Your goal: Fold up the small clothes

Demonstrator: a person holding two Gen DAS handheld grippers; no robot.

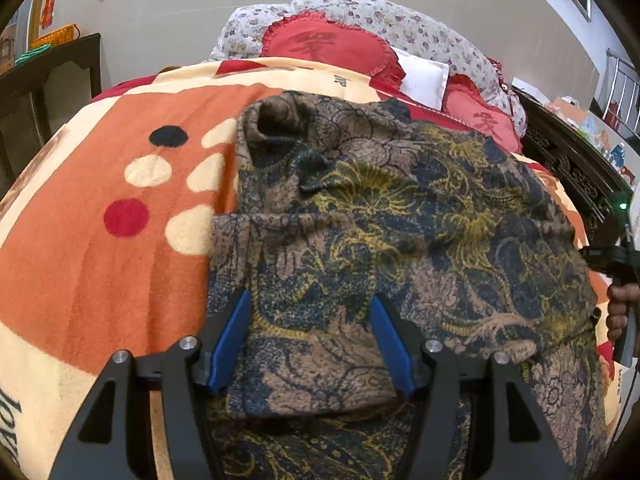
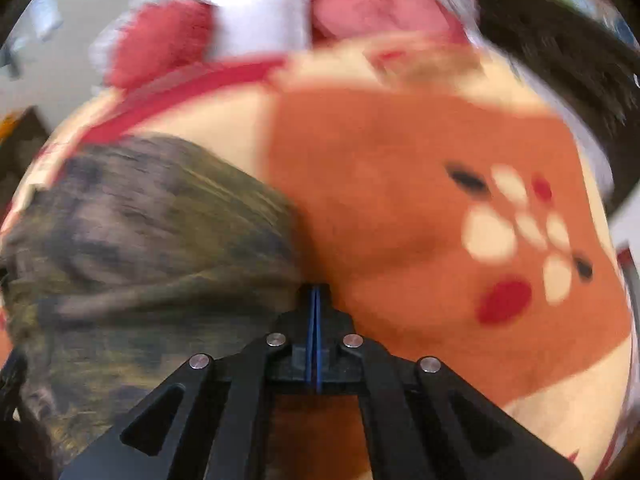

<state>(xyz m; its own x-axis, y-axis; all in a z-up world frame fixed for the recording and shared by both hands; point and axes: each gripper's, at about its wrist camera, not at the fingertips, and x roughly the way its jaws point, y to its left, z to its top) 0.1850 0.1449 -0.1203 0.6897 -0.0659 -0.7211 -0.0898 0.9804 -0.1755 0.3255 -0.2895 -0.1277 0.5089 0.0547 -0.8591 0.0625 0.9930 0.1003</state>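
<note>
Patterned garment spread on a fleece blanket on the bed, two tools over it.

Left wrist view: left tool [image 1: 310, 336] spread wide, blue pads straddling a folded edge of the thin brown, navy and yellow floral garment [image 1: 400, 232], not pinching it; garment lies rumpled on the fuzzy orange-and-cream blanket [image 1: 100, 280]; frilled red cushions [image 1: 328, 48] behind; a hand [image 1: 618, 308] at the right edge.
Right wrist view, motion-blurred: right tool [image 2: 315, 300] pressed together, tips at the garment's [image 2: 140, 240] edge; whether cloth is caught, cannot tell.
</note>
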